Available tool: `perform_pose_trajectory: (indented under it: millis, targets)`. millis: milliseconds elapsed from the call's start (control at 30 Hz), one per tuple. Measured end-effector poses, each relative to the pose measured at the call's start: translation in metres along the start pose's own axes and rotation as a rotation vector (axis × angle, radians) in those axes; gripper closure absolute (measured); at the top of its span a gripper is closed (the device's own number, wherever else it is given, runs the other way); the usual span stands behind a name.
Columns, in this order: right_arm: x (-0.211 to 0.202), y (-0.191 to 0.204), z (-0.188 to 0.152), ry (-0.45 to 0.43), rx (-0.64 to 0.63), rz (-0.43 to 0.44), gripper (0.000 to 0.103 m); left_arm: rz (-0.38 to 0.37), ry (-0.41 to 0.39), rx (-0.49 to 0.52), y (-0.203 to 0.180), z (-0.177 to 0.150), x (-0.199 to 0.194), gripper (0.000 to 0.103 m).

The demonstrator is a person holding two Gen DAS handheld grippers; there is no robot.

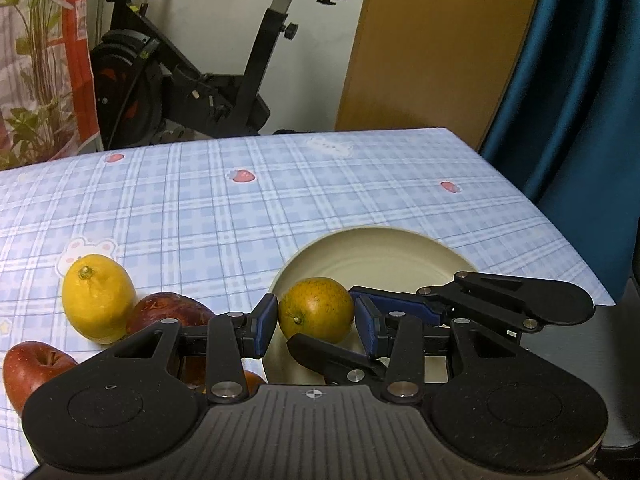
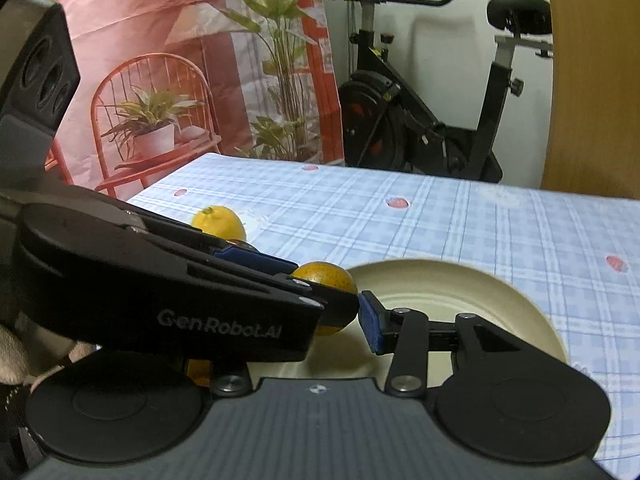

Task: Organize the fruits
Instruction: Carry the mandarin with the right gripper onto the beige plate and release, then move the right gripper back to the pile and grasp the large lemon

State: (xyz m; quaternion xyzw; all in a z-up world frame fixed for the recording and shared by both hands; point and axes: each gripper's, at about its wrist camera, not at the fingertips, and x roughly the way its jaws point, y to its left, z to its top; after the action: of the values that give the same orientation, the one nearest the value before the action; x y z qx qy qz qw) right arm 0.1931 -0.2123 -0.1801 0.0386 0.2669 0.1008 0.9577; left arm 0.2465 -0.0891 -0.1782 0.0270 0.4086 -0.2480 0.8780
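Note:
A speckled orange (image 1: 316, 308) hangs over the left rim of a cream plate (image 1: 384, 248) on the blue checked tablecloth. My left gripper (image 1: 316, 326) is shut on it, a blue pad on each side. My right gripper comes in from the right, with one of its fingers (image 1: 332, 356) in front of the fruit and the other behind. In the right wrist view the right gripper (image 2: 326, 326) is also shut on the orange (image 2: 328, 278). Its left finger is hidden behind the left gripper's fingers (image 2: 240, 320). The plate (image 2: 460, 292) holds nothing else.
On the cloth to the left lie a lemon (image 1: 98, 298), a dark red fruit (image 1: 172, 312) and a red apple (image 1: 36, 368). Beyond the table stand an exercise bike (image 1: 180, 92), a wooden board (image 1: 432, 48) and a blue curtain (image 1: 580, 100). The table's edge runs close on the right.

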Motion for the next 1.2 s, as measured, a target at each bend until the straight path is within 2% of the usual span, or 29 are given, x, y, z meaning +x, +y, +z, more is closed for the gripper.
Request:
perform_pose_trajectory:
  millis: [267, 600, 733, 867, 1067, 1133, 1200]
  targets:
    - [0.014, -0.004, 0.004, 0.046, 0.040, 0.024, 0.058, 0.024, 0.016, -0.030, 0.007, 0.001, 0.007, 0.058]
    - [0.018, -0.002, 0.005, 0.084, 0.046, -0.004, 0.057, 0.039, 0.002, -0.014, 0.002, 0.003, 0.007, 0.057]
    - [0.011, -0.001, 0.005, 0.075, 0.056, -0.036, 0.057, 0.059, -0.015, -0.013, 0.003, 0.003, -0.004, 0.056]
    - [-0.002, 0.000, 0.003, 0.061, 0.080, -0.070, 0.057, 0.059, -0.052, -0.057, 0.008, 0.001, -0.026, 0.053]
    - [-0.031, 0.003, -0.009, 0.007, 0.177, -0.093, 0.055, 0.096, -0.098, -0.023, 0.001, -0.009, -0.060, 0.052]
    - [-0.040, 0.008, -0.012, -0.006, 0.175, -0.096, 0.055, 0.116, -0.105, -0.016, -0.002, -0.009, -0.072, 0.046]
    - [-0.050, 0.014, -0.013, -0.033, 0.161, -0.110, 0.055, 0.128, -0.142, -0.025, -0.001, -0.015, -0.086, 0.045]
